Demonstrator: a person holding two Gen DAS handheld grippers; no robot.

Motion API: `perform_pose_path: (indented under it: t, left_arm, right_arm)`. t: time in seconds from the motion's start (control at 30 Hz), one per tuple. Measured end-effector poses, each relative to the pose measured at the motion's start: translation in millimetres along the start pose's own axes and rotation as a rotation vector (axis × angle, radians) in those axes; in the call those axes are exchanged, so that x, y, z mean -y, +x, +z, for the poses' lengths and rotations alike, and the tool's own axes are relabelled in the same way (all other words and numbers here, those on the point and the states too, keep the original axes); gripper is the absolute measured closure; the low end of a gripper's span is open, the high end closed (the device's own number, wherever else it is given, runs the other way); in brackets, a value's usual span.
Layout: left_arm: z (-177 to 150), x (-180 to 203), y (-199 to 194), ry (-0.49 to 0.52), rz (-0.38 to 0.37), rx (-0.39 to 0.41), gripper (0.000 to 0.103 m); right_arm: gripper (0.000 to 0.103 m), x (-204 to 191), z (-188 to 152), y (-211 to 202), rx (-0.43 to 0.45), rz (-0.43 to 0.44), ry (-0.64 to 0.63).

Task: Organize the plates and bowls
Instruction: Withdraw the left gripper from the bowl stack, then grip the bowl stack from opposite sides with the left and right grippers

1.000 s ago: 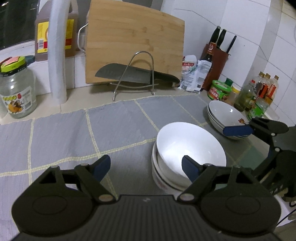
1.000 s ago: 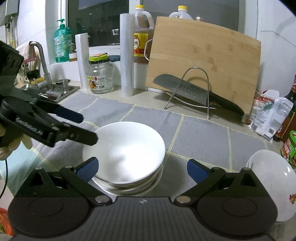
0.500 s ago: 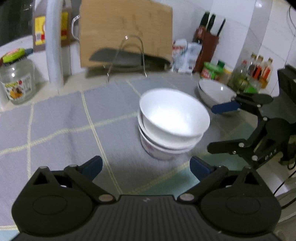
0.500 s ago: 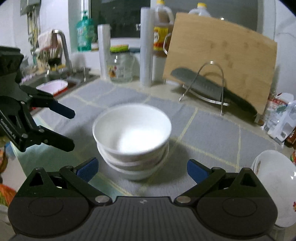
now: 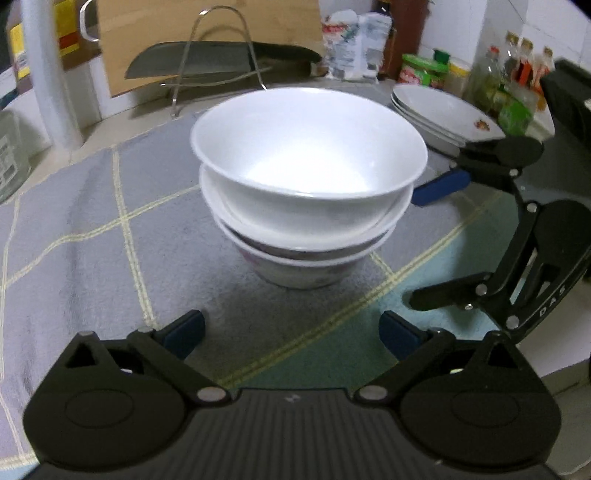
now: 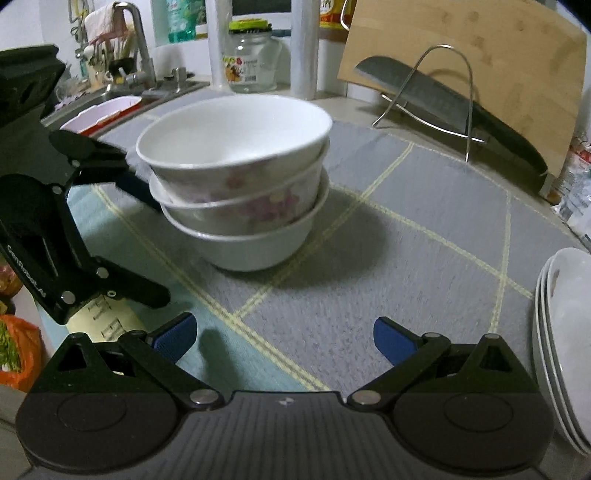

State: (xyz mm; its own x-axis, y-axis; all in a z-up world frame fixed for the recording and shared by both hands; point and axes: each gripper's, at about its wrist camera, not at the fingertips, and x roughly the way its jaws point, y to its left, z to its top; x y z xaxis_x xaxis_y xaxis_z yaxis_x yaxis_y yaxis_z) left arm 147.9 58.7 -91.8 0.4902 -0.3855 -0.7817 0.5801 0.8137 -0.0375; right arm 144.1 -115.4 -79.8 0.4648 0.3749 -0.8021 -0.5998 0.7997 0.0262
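A grey checked mat [image 5: 74, 206] covers the counter, carrying 3 nested bowls [image 5: 306, 192] and stacked plates [image 5: 439, 110].

My left wrist camera sits just behind its own blue fingertips [image 5: 400, 334] and looks steeply down and forward, very near to the stack of bowls [image 5: 308, 192] on the grey mat [image 5: 74, 206], with the cutting board [image 5: 207, 33] behind. My right wrist camera looks the same way from the other side, also near to the stack of bowls [image 6: 236, 181]. Both views share the bowls, the mat, the board and the stack of plates [image 6: 565, 332], and each one sees the other gripper.
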Motion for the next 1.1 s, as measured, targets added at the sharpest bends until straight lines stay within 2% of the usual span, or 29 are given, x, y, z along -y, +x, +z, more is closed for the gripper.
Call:
perform_pose_path:
  t: [0.17, 0.47, 0.73, 1.1]
  left_arm:
    - [1, 5, 4, 0.068, 0.003, -0.005, 0.001]
    - [-7, -4, 6, 0.153, -0.066, 0.086, 0.000]
    - [3, -13, 11, 0.246, -0.149, 0.077, 0.000]
    - [17, -36, 17, 0.302, -0.221, 0.084, 0.002]
  right_arm:
    - [0.000, -3, -1, 4, 0.001, 0.013, -0.051]
    - [0.000, 2, 4, 10, 0.035, 0.057, -0.103]
    - [0.000, 3, 21, 23, 0.013, 0.069, -0.119]
    - [0.000, 3, 33, 30, -0.005, 0.060, -0.140]
